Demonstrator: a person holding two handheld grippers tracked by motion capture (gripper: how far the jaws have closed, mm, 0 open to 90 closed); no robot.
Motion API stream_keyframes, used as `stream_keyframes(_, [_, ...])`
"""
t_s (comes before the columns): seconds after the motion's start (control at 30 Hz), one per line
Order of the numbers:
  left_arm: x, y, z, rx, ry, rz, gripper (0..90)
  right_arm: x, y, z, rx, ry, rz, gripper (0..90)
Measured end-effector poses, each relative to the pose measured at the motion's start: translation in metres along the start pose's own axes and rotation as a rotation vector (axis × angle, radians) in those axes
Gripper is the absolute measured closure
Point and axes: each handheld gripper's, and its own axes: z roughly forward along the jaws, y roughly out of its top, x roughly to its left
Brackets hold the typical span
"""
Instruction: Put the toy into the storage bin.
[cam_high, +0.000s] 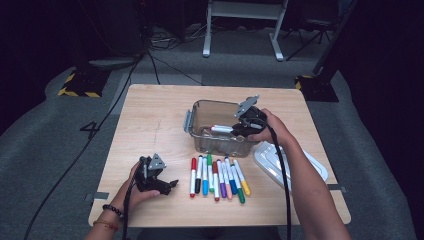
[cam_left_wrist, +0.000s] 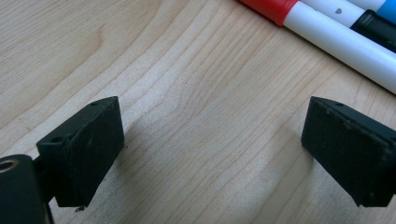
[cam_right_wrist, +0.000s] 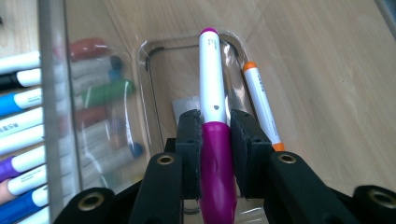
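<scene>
My right gripper is shut on a white marker with a magenta cap, held over the inside of a clear plastic box. In the high view that gripper hangs at the box's right end with the marker pointing left. An orange-tipped marker lies on the box floor. A row of several coloured markers lies in front of the box. My left gripper rests on the table left of the row, open; its pads stand wide apart over bare wood beside a red-capped marker.
The box's clear lid lies on the table to the right of the marker row. Beyond the far edge of the table is grey floor with cables and the white legs of a stand.
</scene>
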Motion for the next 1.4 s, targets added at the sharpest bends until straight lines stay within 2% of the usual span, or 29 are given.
stream_keyframes(0.2, [0.0, 0.0, 0.0, 0.0, 0.0, 0.0, 6.3, -0.002, 0.0, 0.009, 0.077, 0.011, 0.007, 74.4])
stream_keyframes(0.4, [0.0, 0.0, 0.0, 0.0, 0.0, 0.001, 6.3, -0.004, -0.001, 0.014, 0.09, 0.009, 0.021, 73.4])
stream_keyframes(0.6, [0.0, 0.0, 0.0, -0.001, 0.0, 0.0, 6.3, -0.004, -0.001, 0.012, 0.094, 0.001, 0.028, 67.4])
stream_keyframes(0.8, [0.0, 0.0, 0.0, 0.0, -0.001, 0.0, 6.3, -0.003, -0.003, -0.003, 0.003, -0.041, 0.058, 59.6])
stream_keyframes(0.93, [0.0, 0.0, 0.0, 0.0, 0.0, 0.0, 6.3, 0.003, -0.006, -0.022, -0.082, -0.064, 0.093, 54.3])
stream_keyframes(1.13, [0.0, 0.0, 0.0, 0.0, 0.0, 0.001, 6.3, 0.014, -0.016, -0.053, -0.172, -0.121, 0.126, 47.8])
stream_keyframes(1.27, [0.0, 0.0, 0.0, 0.0, 0.0, 0.0, 6.3, 0.024, -0.027, -0.069, -0.218, -0.145, 0.153, 45.8])
stream_keyframes(1.4, [0.0, 0.0, 0.0, 0.0, 0.0, 0.0, 6.3, 0.034, -0.037, -0.081, -0.251, -0.159, 0.157, 45.3])
